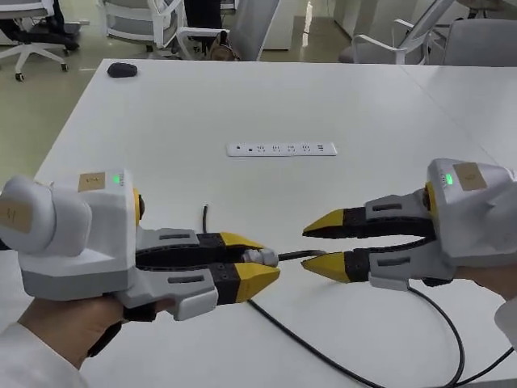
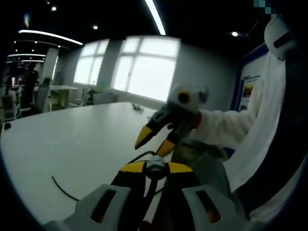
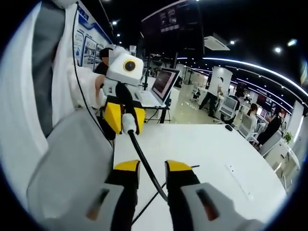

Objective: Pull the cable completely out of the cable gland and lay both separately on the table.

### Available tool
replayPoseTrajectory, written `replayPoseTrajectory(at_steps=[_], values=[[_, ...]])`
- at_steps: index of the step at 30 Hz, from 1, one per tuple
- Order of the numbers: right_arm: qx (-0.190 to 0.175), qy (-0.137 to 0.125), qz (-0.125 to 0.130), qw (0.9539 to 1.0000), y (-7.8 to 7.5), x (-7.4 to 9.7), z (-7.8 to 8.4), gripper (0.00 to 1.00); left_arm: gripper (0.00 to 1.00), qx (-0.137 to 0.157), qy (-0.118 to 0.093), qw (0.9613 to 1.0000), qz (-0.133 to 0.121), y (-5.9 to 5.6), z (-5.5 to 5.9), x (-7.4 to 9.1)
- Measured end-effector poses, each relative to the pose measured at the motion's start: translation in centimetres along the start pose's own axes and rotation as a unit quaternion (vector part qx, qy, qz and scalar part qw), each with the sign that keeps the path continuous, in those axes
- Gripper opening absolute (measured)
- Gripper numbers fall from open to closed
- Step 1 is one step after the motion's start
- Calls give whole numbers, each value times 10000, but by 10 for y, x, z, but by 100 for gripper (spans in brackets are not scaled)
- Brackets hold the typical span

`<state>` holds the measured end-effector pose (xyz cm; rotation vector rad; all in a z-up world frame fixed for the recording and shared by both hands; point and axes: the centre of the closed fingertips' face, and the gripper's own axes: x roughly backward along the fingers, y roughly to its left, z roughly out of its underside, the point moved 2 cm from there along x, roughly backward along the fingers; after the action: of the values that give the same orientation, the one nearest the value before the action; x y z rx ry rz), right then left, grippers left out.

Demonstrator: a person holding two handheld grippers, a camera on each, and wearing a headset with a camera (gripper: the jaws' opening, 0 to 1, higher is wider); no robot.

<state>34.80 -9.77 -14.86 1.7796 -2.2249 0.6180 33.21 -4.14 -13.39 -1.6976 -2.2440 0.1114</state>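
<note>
My left gripper (image 1: 271, 259) is shut on the small grey cable gland (image 1: 260, 257), held above the white table (image 1: 355, 113). A black cable (image 1: 300, 255) leaves the gland toward my right gripper (image 1: 317, 247), which is open, the cable resting at its lower jaw. The rest of the cable lies looped on the table near the front edge, with one end (image 1: 205, 212) behind my left gripper. In the right gripper view the cable (image 3: 144, 163) runs from the gland (image 3: 128, 123) down between my spread jaws. The left gripper view has the gland (image 2: 155, 166) pinched at my fingertips.
A white power strip (image 1: 281, 149) lies mid-table and a dark mouse (image 1: 122, 69) sits at the far left corner. Office chairs (image 1: 153, 20) stand beyond the table's far edge. A person's white sleeve (image 2: 269, 125) is close on the right.
</note>
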Motion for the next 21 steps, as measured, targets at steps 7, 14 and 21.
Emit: replayPoseTrajectory(at_steps=[7, 14, 21], values=[[94, -156, -197, 9996, 9, -9, -11, 16, 17, 2, -2, 10000, -11, -1, 1, 1], [157, -169, -325, 9992, 15, -14, -13, 8, 17, 49, -45, 10000, -54, 0, 1, 5], [177, -140, -313, 9993, 14, -14, -11, 7, 17, 151, -79, 9998, -101, 2, 1, 5]])
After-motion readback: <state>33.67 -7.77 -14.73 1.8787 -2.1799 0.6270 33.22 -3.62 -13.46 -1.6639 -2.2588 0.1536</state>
